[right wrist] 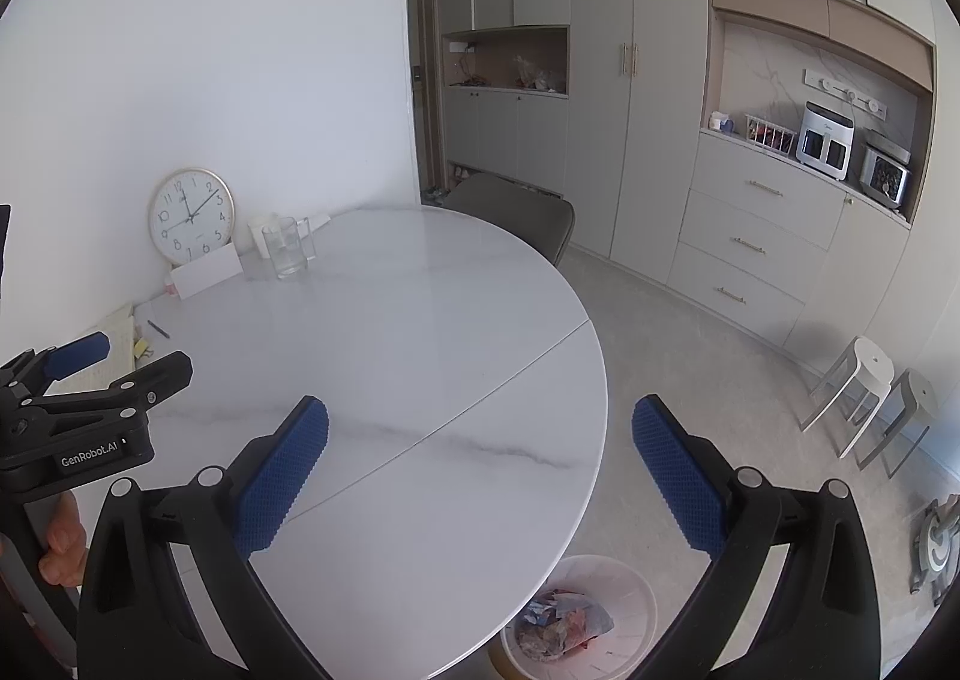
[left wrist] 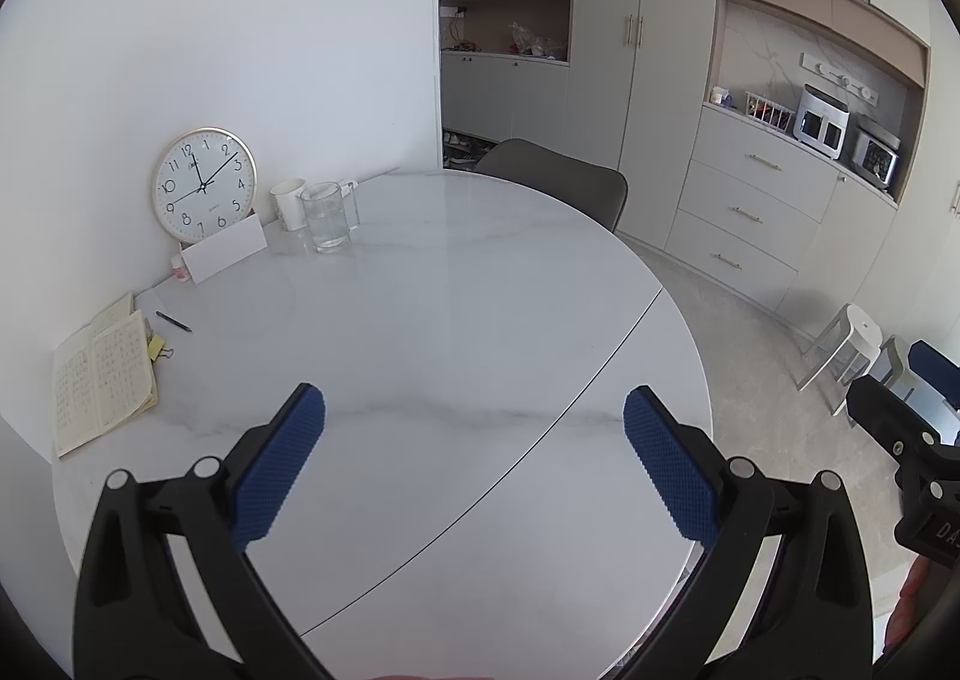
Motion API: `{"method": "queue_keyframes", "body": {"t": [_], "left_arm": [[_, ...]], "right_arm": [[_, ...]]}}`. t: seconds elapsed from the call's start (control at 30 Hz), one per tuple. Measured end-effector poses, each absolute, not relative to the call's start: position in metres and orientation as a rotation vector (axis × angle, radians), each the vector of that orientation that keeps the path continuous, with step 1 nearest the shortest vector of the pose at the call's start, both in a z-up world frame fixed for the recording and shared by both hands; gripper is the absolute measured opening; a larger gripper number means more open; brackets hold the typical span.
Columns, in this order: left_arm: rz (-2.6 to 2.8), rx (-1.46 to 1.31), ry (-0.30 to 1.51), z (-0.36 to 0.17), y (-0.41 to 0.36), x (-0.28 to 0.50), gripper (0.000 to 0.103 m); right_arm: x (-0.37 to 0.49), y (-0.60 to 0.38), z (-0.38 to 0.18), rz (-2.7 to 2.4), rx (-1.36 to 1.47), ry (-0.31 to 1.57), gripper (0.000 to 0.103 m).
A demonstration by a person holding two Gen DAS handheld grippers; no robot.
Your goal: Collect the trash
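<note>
Trash (right wrist: 561, 623) is sitting crumpled in a heap inside the white bin (right wrist: 630, 578), wrappers in blue, grey and reddish tones, creased and foil-like. The bin is round, with pale ribbed plastic walls, and it is standing on the floor just under the near edge of the table (right wrist: 420, 320), showing only in the right wrist view.

The right gripper (right wrist: 480, 416) is hovering over that table edge with its jaws spread wide, nothing between them; its blue pads (right wrist: 282, 476) are showing a fine knurled rubber texture on black plastic arms. The left gripper (left wrist: 474, 404) is likewise gaping wide above the tabletop, holding nothing.

The table is a round slab of glossy white marble-look stone, faint grey veins running across it and a thin dark seam cutting through it diagonally. At the far side a gold-rimmed clock (left wrist: 203, 182) is leaning against the wall, a clear glass pitcher (left wrist: 326, 216) is standing beside a white mug (left wrist: 289, 202), and an open notebook (left wrist: 102, 380) with yellowed pages is lying near a black pen (left wrist: 173, 321).
</note>
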State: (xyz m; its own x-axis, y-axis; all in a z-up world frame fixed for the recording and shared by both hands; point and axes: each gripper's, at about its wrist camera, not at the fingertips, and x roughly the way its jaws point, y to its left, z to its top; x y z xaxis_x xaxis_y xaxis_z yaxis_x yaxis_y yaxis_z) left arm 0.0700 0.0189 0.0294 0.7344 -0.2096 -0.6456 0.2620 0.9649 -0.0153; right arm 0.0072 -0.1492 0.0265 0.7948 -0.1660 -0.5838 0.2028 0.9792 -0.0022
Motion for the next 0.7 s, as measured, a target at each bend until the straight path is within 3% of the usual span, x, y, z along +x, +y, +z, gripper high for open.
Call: {"method": "queue_keyframes", "body": {"t": [0.7], "left_arm": [[-0.262, 0.083, 0.702, 0.0268, 0.0191, 0.0689, 0.096]], "right_arm": [[0.0046, -0.1553, 0.0265, -0.207, 0.073, 0.627, 0.101]]}}
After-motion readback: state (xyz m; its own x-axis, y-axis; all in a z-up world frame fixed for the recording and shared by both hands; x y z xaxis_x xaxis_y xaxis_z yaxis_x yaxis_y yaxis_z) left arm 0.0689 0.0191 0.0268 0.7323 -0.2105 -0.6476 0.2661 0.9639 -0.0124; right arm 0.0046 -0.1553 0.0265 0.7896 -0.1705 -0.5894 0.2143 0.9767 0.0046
